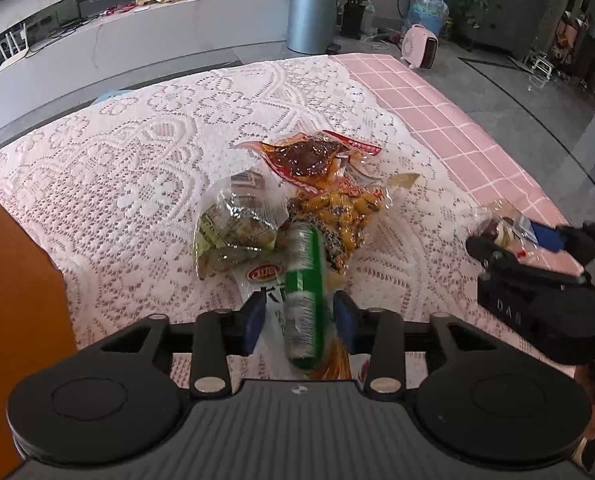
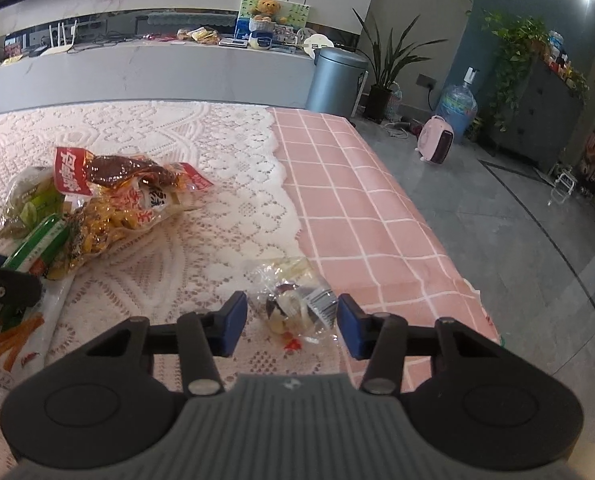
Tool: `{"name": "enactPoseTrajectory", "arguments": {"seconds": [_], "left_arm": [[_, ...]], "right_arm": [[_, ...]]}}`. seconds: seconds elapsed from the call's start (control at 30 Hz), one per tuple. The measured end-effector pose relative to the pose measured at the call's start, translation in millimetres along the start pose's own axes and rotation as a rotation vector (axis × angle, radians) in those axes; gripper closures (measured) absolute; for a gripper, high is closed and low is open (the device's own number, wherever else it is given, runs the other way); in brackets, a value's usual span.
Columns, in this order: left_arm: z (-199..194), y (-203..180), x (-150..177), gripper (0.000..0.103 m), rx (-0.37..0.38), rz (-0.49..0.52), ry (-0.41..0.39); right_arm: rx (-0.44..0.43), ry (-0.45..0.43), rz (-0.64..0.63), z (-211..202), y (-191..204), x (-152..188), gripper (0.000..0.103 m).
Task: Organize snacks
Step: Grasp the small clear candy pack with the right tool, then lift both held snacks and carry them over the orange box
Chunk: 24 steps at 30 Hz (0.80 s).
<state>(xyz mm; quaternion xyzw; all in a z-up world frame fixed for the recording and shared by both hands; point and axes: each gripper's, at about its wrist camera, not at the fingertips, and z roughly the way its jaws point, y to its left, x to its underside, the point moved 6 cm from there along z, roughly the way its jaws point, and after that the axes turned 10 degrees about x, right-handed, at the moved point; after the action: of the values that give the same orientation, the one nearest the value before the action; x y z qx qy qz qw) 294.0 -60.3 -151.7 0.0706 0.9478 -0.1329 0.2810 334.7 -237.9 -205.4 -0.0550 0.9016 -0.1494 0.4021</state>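
Snacks gather mid-table: the left gripper, fingers apart, straddles a green tube beside the pile; the right gripper, fingers apart, brackets a clear-wrapped snack, seemingly untouched, near the lace cloth's right edge.

A heap of snack packets lies mid-table, a green tube nearest; one small clear packet lies apart, right.
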Motion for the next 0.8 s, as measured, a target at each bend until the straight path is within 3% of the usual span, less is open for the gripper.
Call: {"name": "enactPoseTrajectory", "arguments": {"seconds": [0.1, 0.2, 0.23, 0.27, 0.7, 0.8], "left_arm": [[4, -1, -3, 0.055, -0.009, 0.001, 0.001], [5, -3, -4, 0.067, -0.001, 0.004, -0.008], [5, -4, -4, 0.077, 0.001, 0.005, -0.012], [5, -5, -5, 0.078, 0.010, 0.005, -0.015], [-25, -6, 14, 0.079, 0.023, -0.053, -0.046], [-36, -11, 16, 0.079, 0.026, -0.045, -0.057]], "right_arm": [[-0.010, 0.036, 0.013, 5, -1, 3, 0.059], [-0.024, 0.041, 0.048, 5, -5, 3, 0.061], [-0.028, 0.042, 0.056, 5, -5, 3, 0.061], [-0.025, 0.040, 0.055, 4, -5, 3, 0.062], [-0.052, -0.007, 0.074, -36, -5, 4, 0.065], [-0.098, 0.052, 0.124, -47, -5, 6, 0.065]]}}
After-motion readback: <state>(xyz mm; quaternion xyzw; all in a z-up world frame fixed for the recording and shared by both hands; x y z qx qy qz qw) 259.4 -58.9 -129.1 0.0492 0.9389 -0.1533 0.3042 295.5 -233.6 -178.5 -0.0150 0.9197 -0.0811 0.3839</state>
